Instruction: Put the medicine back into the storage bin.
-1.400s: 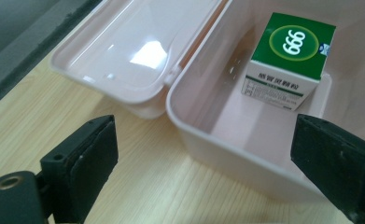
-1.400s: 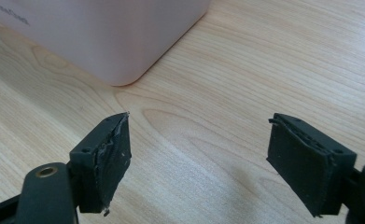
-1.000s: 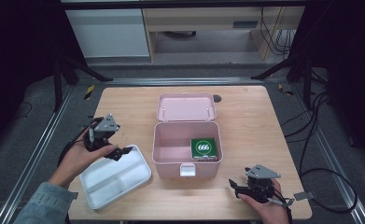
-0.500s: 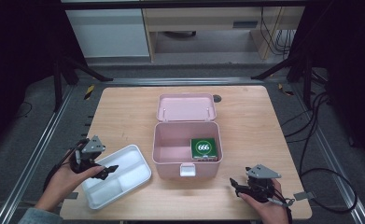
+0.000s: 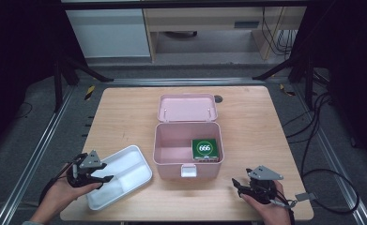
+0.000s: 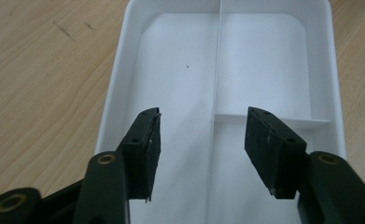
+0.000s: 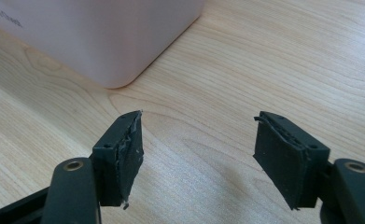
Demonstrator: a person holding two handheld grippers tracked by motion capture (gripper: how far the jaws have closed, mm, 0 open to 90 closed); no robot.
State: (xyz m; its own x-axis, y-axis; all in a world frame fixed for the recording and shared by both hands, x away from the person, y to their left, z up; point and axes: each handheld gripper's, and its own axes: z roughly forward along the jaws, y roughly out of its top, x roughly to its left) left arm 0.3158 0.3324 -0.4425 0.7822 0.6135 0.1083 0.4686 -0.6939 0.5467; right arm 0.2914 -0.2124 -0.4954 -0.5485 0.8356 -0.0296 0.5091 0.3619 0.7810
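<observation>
The white tray (image 5: 120,176), a shallow divided dish with thin ribs parting it into compartments, lies empty on the near-left part of the desk (image 5: 125,112), just left of the pink box (image 5: 187,149) and apart from it. My left gripper (image 6: 201,135) hangs over the tray's near end, jaws spread wide and holding nothing, one to either side of the long middle rib. I judge the tray light, thin-walled and somewhat flexible, smooth enough to slip; the raised rim or the middle rib looks the surest place to pinch, and a grip at one end may let it sag or tilt. The pink box stands at the centre of the desk with its lid (image 5: 187,107) thrown back flat behind it and a small latch tab (image 5: 188,171) at its near wall; it looks like rigid moulded plastic, best held by a wall. Inside, in the near-right corner, lies a green packet (image 5: 205,149) bearing a white disc with the figures "666"; the smaller print along its edge is too small to read. My right gripper (image 7: 196,151) rests low over bare wood at the near-right of the desk, jaws likewise apart and empty, with a rounded lower corner of the box just ahead; faint lettering at that view's upper left is illegible.
</observation>
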